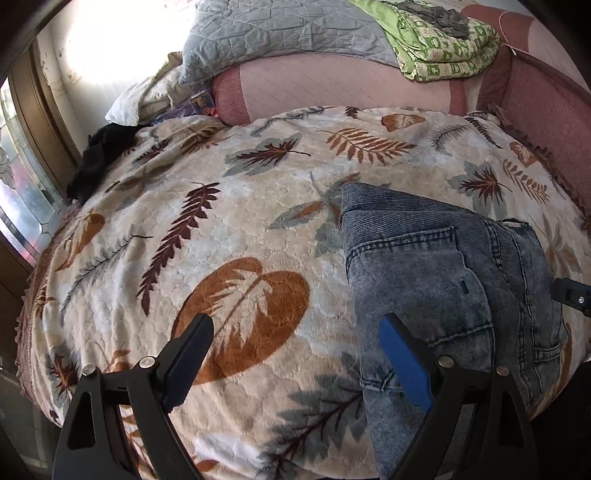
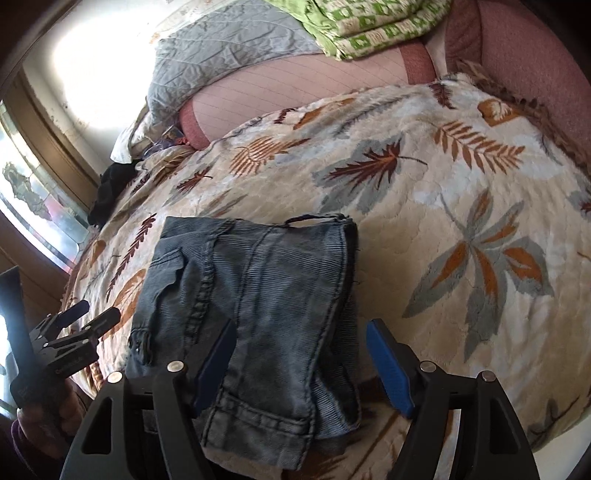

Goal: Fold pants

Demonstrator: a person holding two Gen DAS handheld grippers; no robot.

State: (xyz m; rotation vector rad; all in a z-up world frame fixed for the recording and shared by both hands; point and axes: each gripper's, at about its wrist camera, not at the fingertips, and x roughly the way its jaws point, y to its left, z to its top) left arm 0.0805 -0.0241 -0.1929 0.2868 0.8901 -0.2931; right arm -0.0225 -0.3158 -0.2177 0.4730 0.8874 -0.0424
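Observation:
Grey-blue denim pants (image 1: 436,277) lie folded into a compact stack on the leaf-print blanket (image 1: 236,236). In the right wrist view the pants (image 2: 266,295) lie just ahead of and between the fingers. My left gripper (image 1: 295,339) is open and empty, over the blanket just left of the pants, its blue-padded right finger (image 1: 402,358) at their left edge. My right gripper (image 2: 299,350) is open, its fingers on either side of the stack's near end, not closed on it. The left gripper also shows in the right wrist view (image 2: 88,314), open, left of the pants.
The blanket covers a bed. A pink mattress (image 1: 332,88) lies behind, with a grey quilted pillow (image 1: 273,33) and a folded green patterned blanket (image 1: 439,48). A black garment (image 1: 92,162) lies at the left edge near a window (image 1: 22,192).

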